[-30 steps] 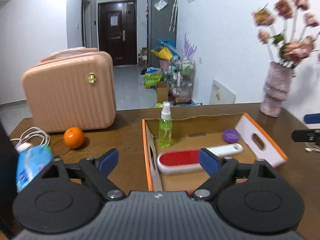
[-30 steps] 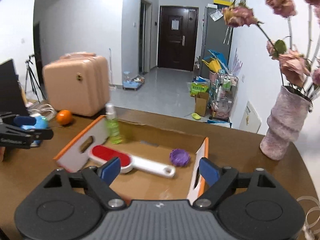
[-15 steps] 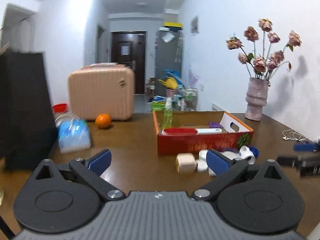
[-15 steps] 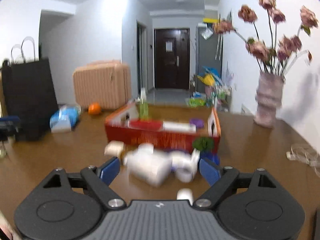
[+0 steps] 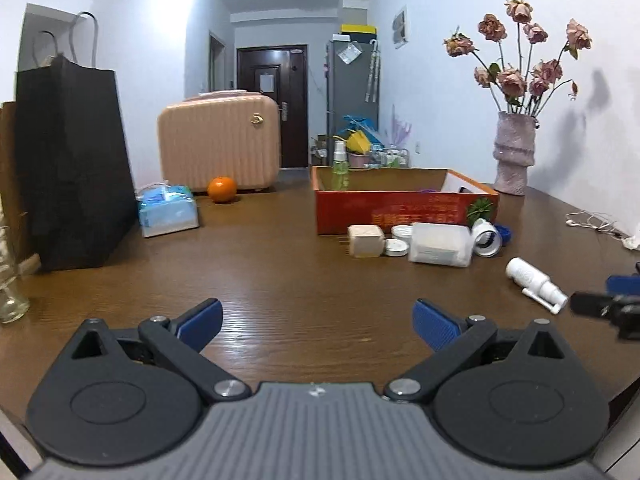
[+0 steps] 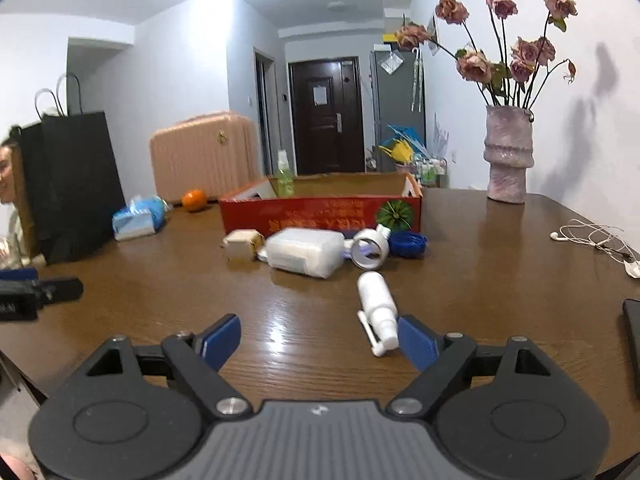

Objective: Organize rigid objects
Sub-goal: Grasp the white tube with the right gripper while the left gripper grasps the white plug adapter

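Observation:
A red cardboard box [image 5: 400, 210] [image 6: 320, 216] stands mid-table with a green spray bottle [image 5: 340, 166] [image 6: 285, 174] inside. In front of it lie a beige cube [image 5: 365, 240] [image 6: 240, 242], white lids [image 5: 400, 236], a large white bottle [image 5: 439, 244] [image 6: 306, 252], a white tube [image 5: 486, 237] [image 6: 370, 248] and a blue cap [image 6: 408, 239]. A small white spray bottle [image 5: 534, 278] [image 6: 378, 308] lies nearer, just ahead of my right gripper's right finger. My left gripper [image 5: 318, 322] is open and empty, low over bare table. My right gripper [image 6: 319, 338] is open and empty.
A pink suitcase [image 5: 218, 140], an orange [image 5: 222, 189], a blue tissue pack [image 5: 168, 210] and a black paper bag [image 5: 76, 164] stand at the left. A vase of flowers [image 5: 514, 152] and white earphones [image 6: 592, 236] are at the right. A glass jar [image 5: 10, 276] is at the far left.
Both grippers have pulled back from above the box to low over the near table. The loose items in front of the box have come into view.

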`<action>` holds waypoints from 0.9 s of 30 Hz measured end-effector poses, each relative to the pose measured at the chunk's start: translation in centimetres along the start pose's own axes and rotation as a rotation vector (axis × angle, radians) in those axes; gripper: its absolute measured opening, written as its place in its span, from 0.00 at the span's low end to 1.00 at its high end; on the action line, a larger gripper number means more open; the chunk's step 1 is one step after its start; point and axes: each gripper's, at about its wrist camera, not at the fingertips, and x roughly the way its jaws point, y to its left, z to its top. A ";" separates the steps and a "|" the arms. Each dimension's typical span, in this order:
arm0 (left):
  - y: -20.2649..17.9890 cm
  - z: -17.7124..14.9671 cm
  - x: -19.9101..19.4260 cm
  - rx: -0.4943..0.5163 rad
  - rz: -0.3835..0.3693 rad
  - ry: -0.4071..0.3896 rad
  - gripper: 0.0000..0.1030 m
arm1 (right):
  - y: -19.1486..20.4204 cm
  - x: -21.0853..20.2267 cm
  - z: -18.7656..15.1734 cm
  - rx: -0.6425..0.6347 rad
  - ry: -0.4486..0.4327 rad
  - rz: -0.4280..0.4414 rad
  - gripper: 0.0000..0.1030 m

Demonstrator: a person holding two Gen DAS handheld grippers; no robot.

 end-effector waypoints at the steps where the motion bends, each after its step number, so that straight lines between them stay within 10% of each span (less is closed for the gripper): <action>1: -0.3 0.0 0.4 0.003 -0.002 0.006 1.00 | -0.2 0.4 0.1 -0.007 0.008 -0.007 0.80; 12: -3.3 2.6 9.4 0.057 -0.031 0.062 0.94 | -3.2 6.7 0.6 0.010 0.091 -0.021 0.57; 20: -4.4 5.9 20.3 -0.032 -0.080 0.170 0.68 | -5.7 13.0 2.3 0.027 0.202 -0.014 0.26; 27: -5.1 6.9 25.2 -0.080 -0.059 0.220 0.61 | -6.1 16.6 4.3 -0.010 0.226 -0.011 0.26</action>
